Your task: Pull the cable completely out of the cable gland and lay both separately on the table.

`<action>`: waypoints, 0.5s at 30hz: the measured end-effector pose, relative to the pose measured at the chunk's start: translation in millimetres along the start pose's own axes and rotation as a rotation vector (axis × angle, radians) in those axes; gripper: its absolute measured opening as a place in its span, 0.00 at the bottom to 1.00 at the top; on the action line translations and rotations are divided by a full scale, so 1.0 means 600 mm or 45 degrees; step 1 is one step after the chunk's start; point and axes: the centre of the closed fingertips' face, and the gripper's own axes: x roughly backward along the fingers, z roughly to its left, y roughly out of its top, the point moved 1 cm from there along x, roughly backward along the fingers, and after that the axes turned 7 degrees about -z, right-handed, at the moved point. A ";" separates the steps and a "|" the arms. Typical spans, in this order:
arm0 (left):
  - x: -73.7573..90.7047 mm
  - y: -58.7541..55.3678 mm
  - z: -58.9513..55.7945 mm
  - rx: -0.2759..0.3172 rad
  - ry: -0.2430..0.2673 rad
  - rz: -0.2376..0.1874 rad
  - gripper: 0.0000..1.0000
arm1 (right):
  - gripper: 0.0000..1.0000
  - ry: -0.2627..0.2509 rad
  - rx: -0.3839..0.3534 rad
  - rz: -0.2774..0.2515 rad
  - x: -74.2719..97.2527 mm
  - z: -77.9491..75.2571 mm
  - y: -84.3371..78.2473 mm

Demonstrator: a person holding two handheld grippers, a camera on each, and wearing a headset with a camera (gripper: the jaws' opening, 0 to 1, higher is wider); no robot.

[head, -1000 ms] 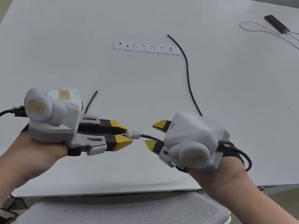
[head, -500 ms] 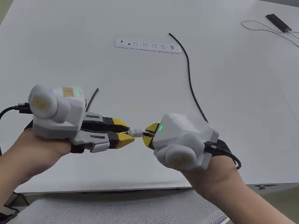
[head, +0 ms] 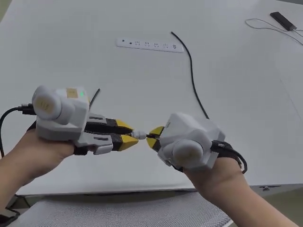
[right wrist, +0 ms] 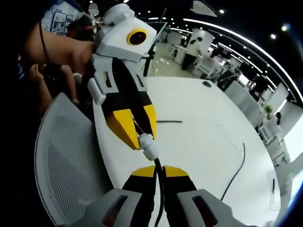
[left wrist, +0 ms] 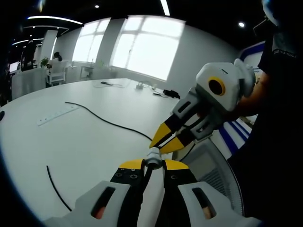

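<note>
A small white cable gland (head: 138, 135) hangs in the air above the table's near edge, with my left gripper (head: 130, 135) shut on it. A black cable (right wrist: 159, 179) comes out of the gland's end, and my right gripper (head: 152, 136) is shut on that cable right next to the gland. The two pairs of yellow-tipped jaws nearly meet tip to tip. In the left gripper view the gland (left wrist: 153, 157) sits between my own jaws, and the right gripper (left wrist: 164, 141) points at it from the upper right. In the right gripper view the gland (right wrist: 147, 146) sits just past my jaws.
A white power strip (head: 149, 45) lies at the far middle of the white table (head: 71, 61). A long black cable (head: 191, 75) runs from beside it toward the right gripper. A short black piece (head: 93, 98) lies near the left gripper. At the far right lie a dark device (head: 282, 20) and a thin white wire (head: 265, 27).
The right gripper moved left toward the gland, and its jaws went from open to shut on the cable. The left gripper stayed shut on the gland.
</note>
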 end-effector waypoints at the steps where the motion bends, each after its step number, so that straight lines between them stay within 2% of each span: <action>1: 0.000 0.000 0.001 0.000 0.003 -0.002 0.15 | 0.00 -0.004 -0.002 0.002 0.000 -0.001 -0.001; 5: 0.001 0.003 0.002 0.001 0.004 -0.009 0.15 | 0.00 -0.023 -0.072 -0.002 0.002 -0.012 -0.009; 11: -0.003 0.007 0.001 0.000 -0.003 -0.013 0.15 | 0.00 -0.080 -0.171 0.052 0.007 -0.032 -0.037; 15: -0.003 0.009 0.000 0.000 -0.007 -0.018 0.15 | 0.00 -0.109 -0.236 0.062 0.013 -0.048 -0.055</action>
